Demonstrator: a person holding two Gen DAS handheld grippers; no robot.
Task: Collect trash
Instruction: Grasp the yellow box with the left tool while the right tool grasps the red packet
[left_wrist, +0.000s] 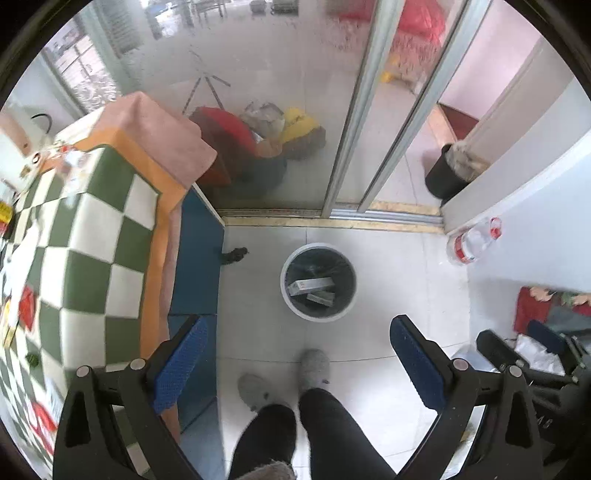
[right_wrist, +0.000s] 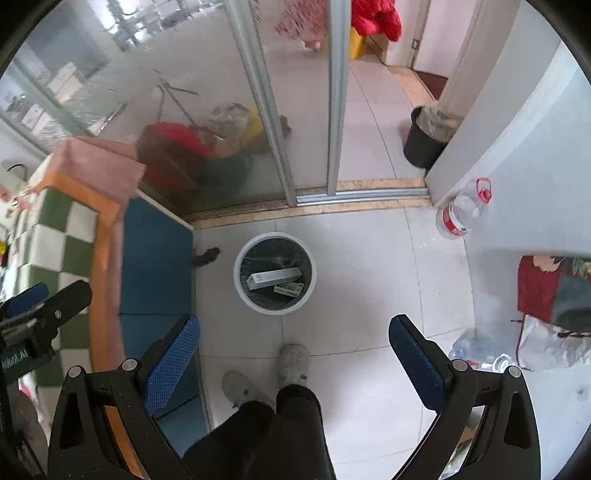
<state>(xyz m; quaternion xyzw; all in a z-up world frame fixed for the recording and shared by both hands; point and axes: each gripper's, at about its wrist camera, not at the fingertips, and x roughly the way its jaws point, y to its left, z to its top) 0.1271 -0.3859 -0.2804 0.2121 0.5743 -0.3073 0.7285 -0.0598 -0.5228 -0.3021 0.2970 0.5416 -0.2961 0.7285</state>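
A round white trash bin (left_wrist: 318, 280) with a dark liner stands on the tiled floor; two flat boxes (left_wrist: 311, 286) lie inside. It also shows in the right wrist view (right_wrist: 275, 273). My left gripper (left_wrist: 299, 354) is open and empty, held above the floor just short of the bin. My right gripper (right_wrist: 295, 350) is open and empty, also above the floor before the bin. The right gripper shows at the right edge of the left view (left_wrist: 532, 354). Scraps of paper and wrappers (left_wrist: 22, 258) lie on the checkered tablecloth (left_wrist: 96, 236) at left.
A blue cabinet (left_wrist: 197, 258) stands under the table. A glass sliding door (left_wrist: 295, 110) closes the back. A clear plastic bottle (left_wrist: 474, 242) leans by the white wall at right. A black bin (left_wrist: 443, 173) stands beyond the door. The person's slippered feet (left_wrist: 314, 369) are below.
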